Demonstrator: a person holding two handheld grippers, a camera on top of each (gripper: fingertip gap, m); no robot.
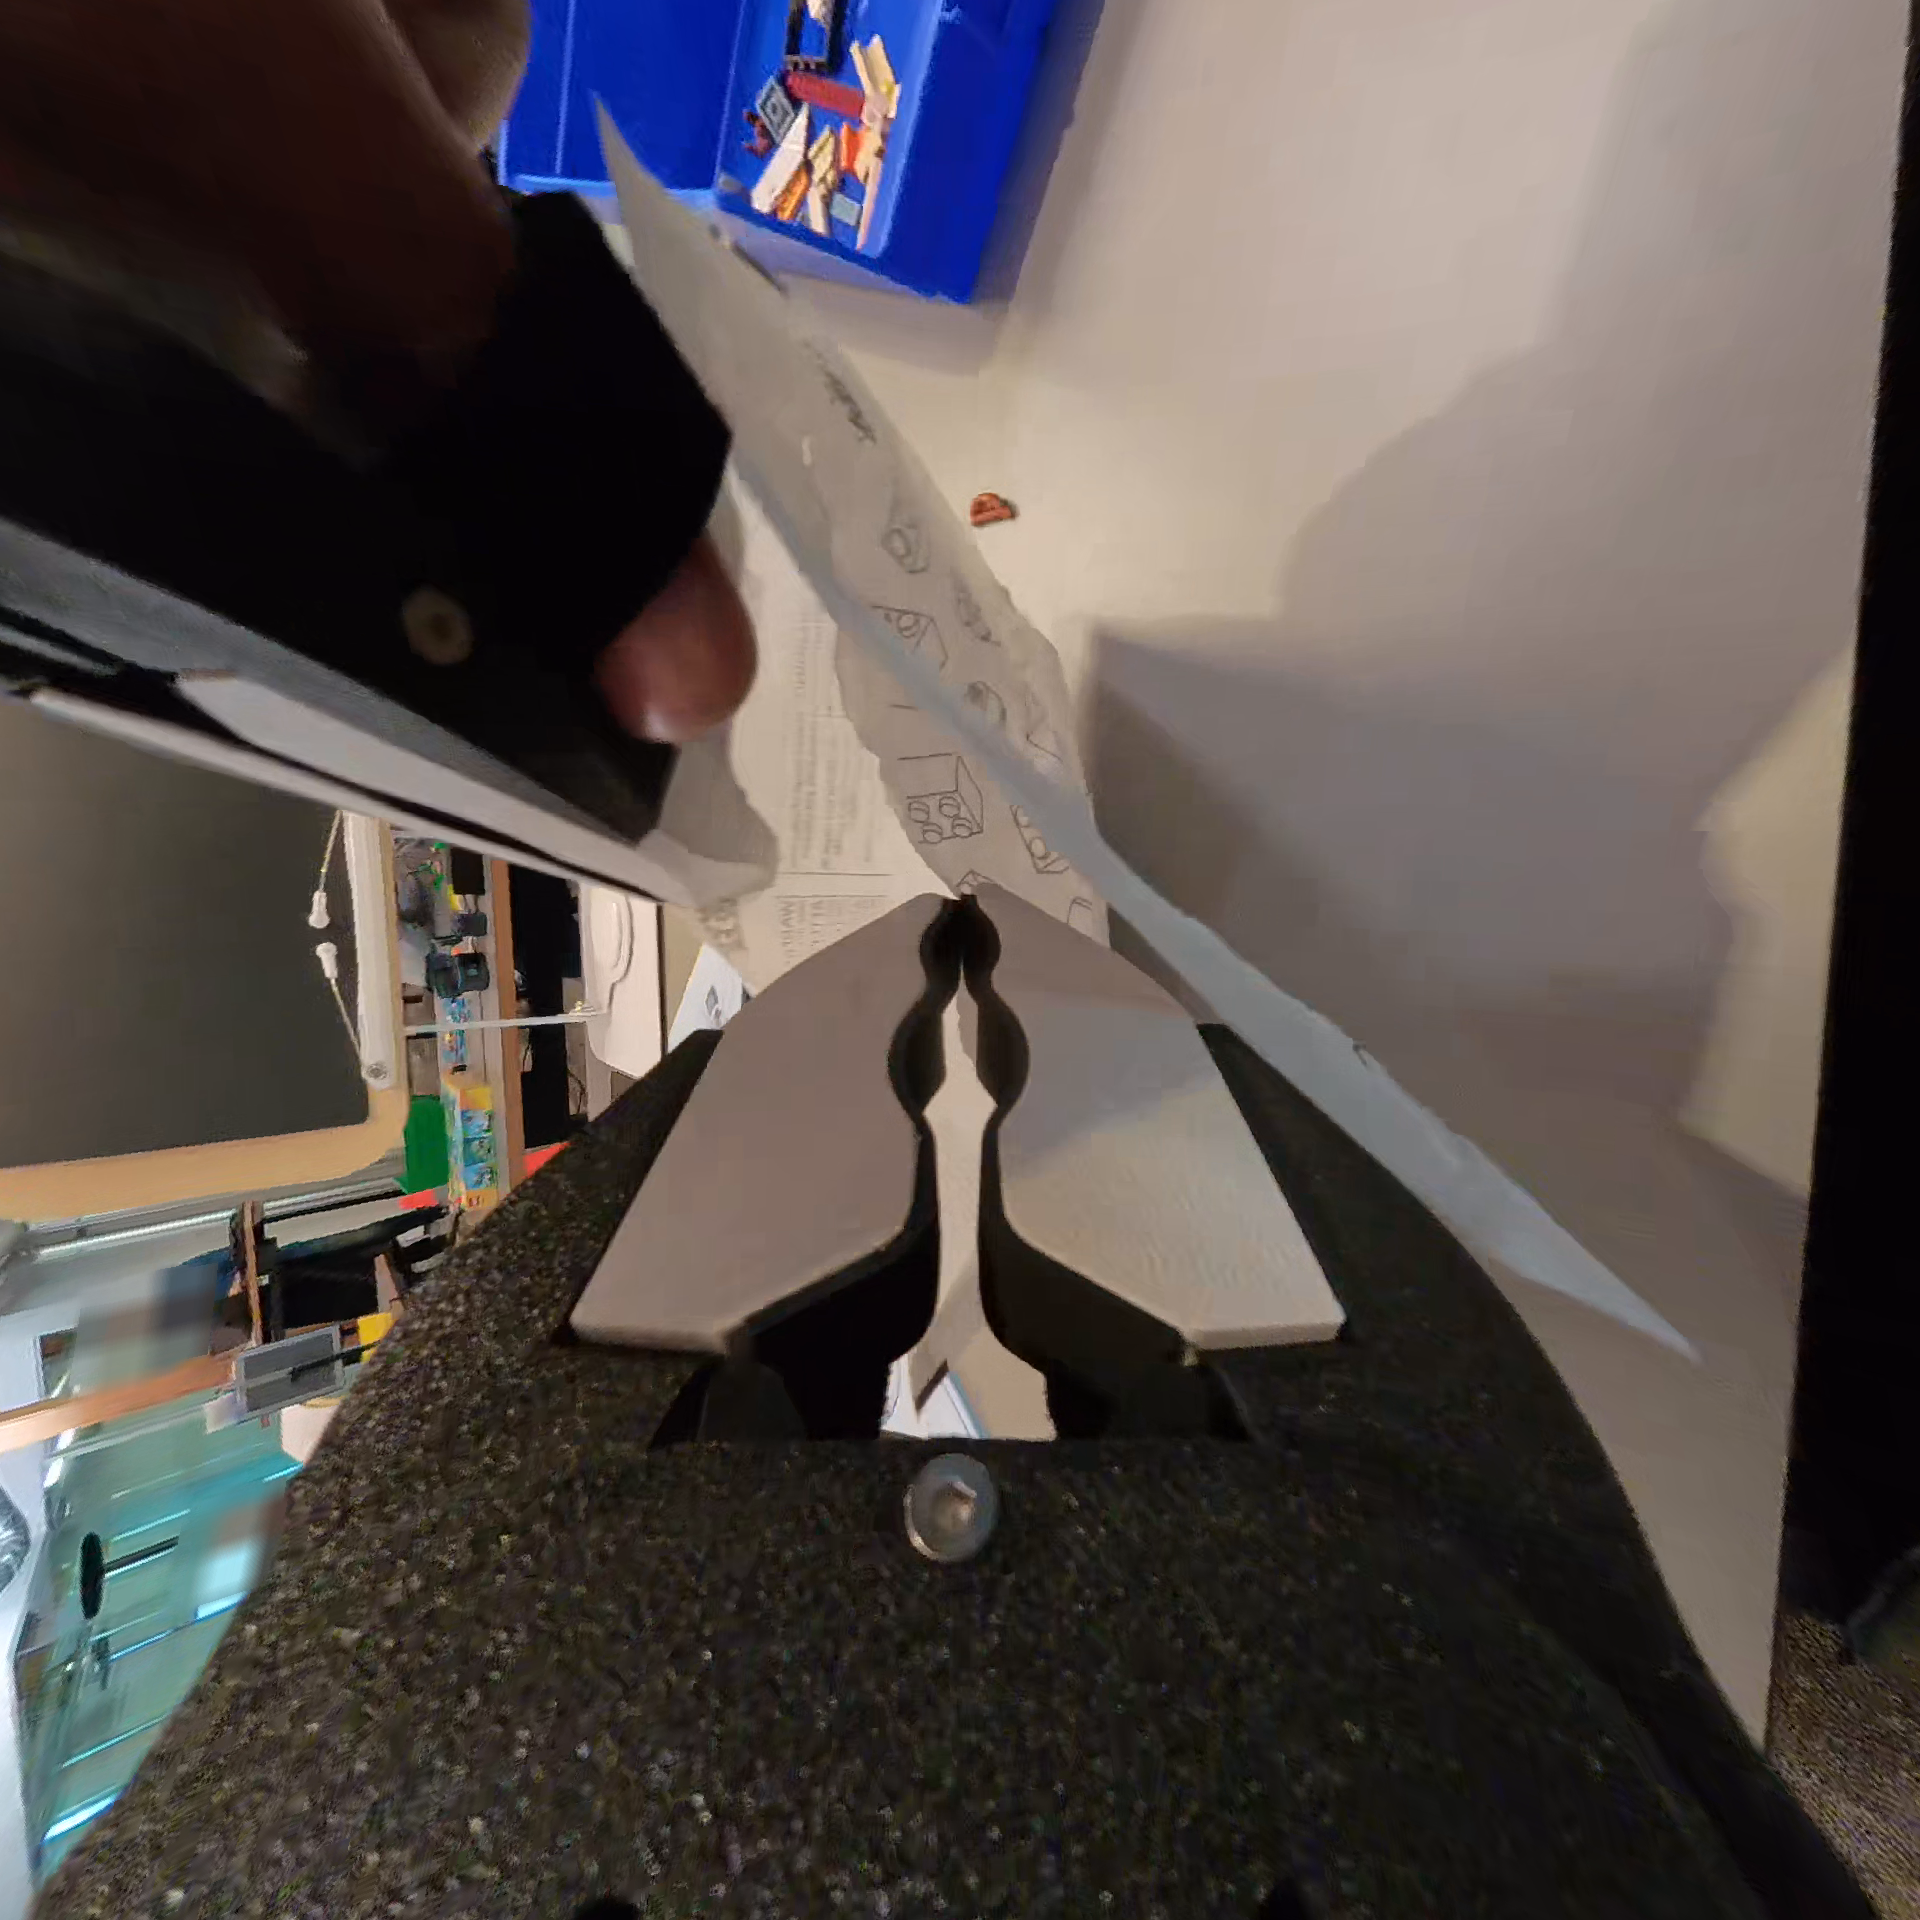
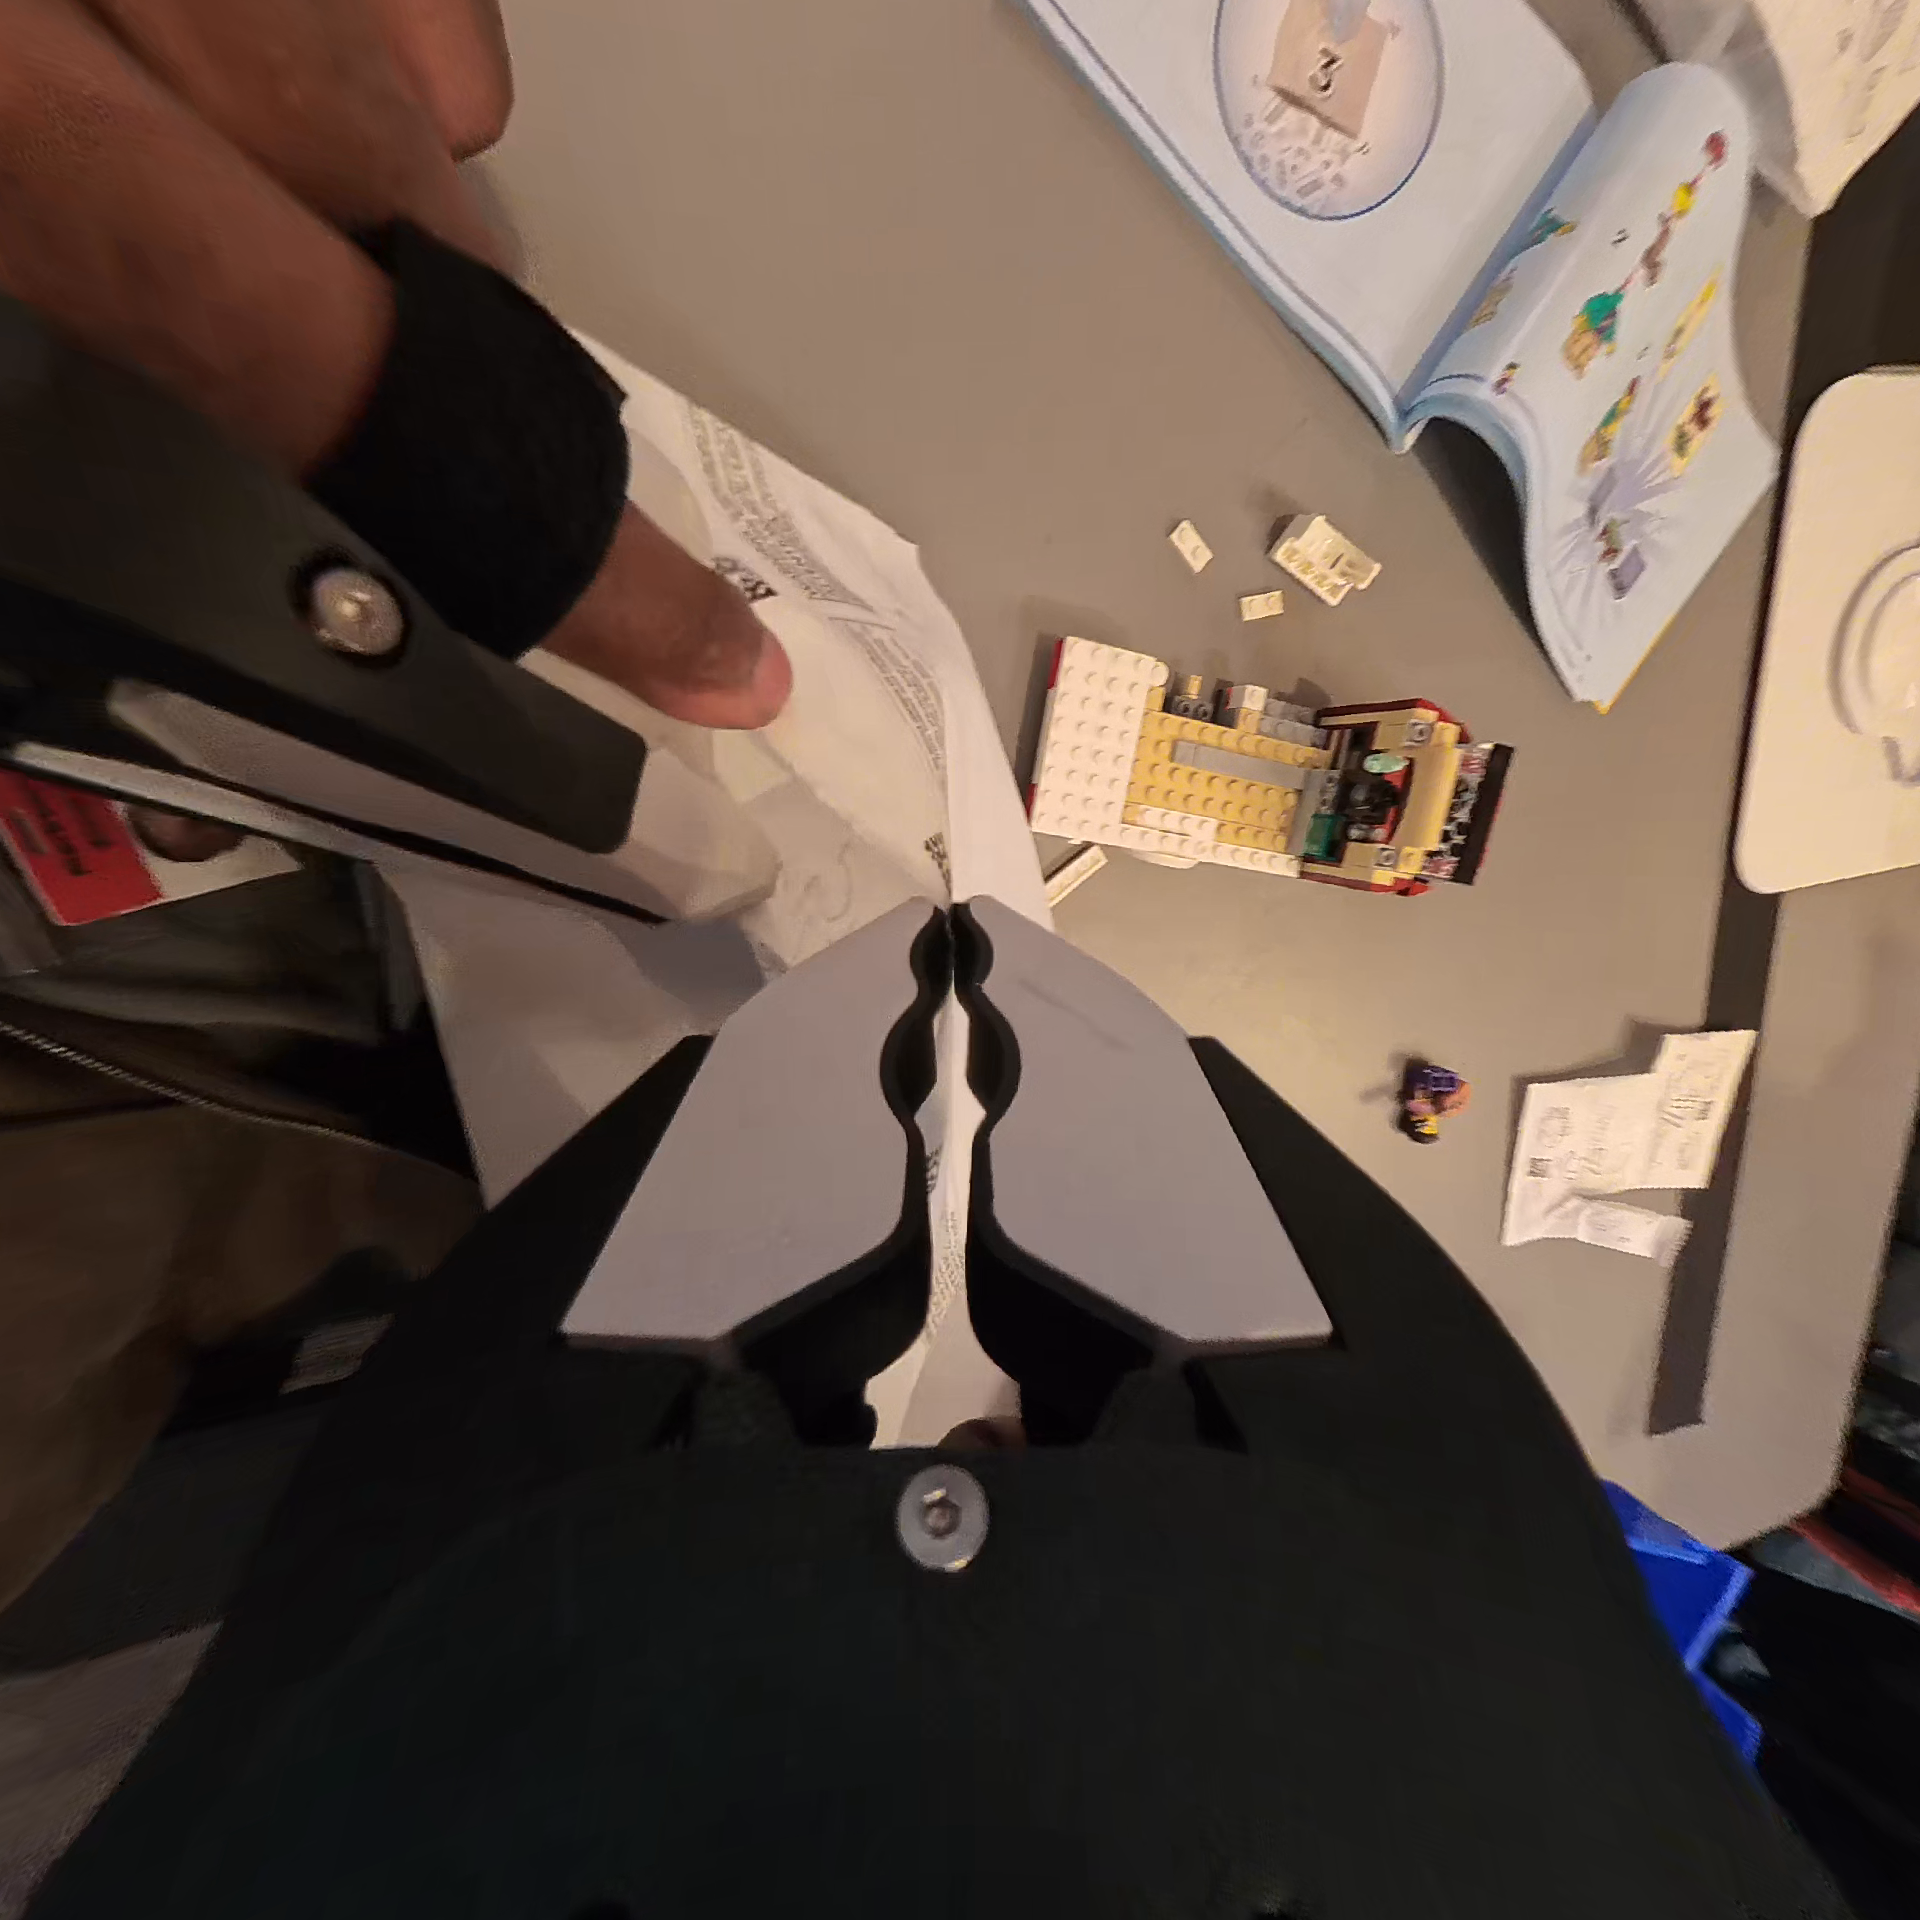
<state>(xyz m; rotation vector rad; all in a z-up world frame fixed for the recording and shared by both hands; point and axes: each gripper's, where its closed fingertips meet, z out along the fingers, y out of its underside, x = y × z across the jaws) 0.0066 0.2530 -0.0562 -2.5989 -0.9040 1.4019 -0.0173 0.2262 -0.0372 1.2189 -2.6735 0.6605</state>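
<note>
A white paper bag (image 1: pixel 935 665) printed with brick drawings and small text hangs in the air between both grippers. My left gripper (image 1: pixel 961 909) is shut, its fingertips pinching the bag's edge, and paper shows between its fingers lower down. My right gripper (image 2: pixel 951 914) is shut on the same bag (image 2: pixel 894 686), with the paper running between its two fingers. Each view shows the other gripper at the upper left, held by a hand with a black finger sleeve (image 2: pixel 488 447) and gripping the bag's other side.
A blue bin (image 1: pixel 935 239) of loose bricks and a small red-brown piece (image 1: pixel 992 509) sit on the table. A partly built brick model (image 2: pixel 1247 769), small white pieces (image 2: pixel 1320 551), an open instruction booklet (image 2: pixel 1507 260), a purple figure (image 2: pixel 1434 1091), other paper bags (image 2: pixel 1621 1143) and a white tray (image 2: pixel 1839 644) lie below. The left gripper's tips are roughly 4 cm from the right gripper's.
</note>
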